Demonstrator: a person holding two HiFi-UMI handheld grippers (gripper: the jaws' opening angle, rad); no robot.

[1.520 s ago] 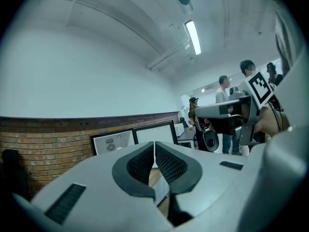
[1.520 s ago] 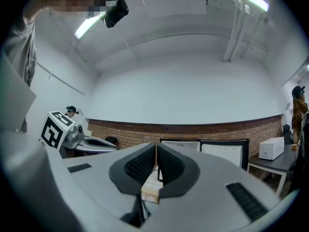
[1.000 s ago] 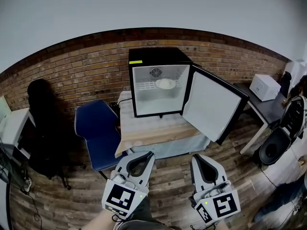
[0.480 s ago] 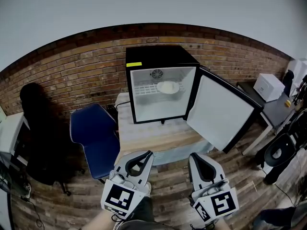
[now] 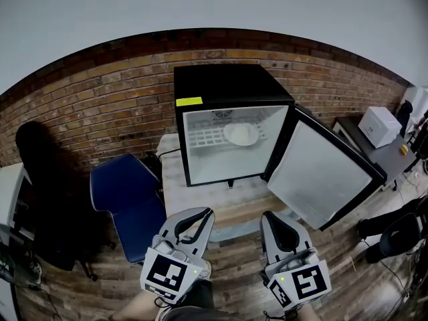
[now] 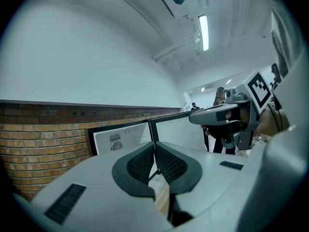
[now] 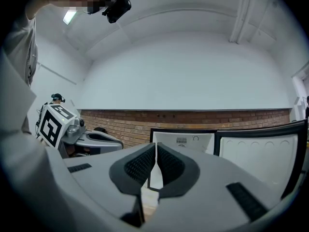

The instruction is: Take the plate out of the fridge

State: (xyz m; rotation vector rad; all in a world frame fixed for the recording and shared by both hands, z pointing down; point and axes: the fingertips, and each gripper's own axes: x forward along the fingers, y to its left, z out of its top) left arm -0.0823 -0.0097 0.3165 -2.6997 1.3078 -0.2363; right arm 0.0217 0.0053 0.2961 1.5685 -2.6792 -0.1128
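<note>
Both sets of jaws are pressed together with nothing in them, left gripper point(image 6: 154, 148) and right gripper point(image 7: 156, 150) alike, so you need to spread one pair before you get to the shelf. You're well apart from the fridge point(image 5: 227, 85), back around the near edge of the table point(image 5: 200, 196), so I'd call this the approach. The door point(image 5: 328, 169) hangs wide to the right, so go straight in and stay left of it. The plate point(image 5: 242, 134) sits on the wire shelf point(image 5: 207, 138), upper right inside, flat and face up. It's round, so no real long axis. Take the near rim with level jaws and slide it out flat.
</note>
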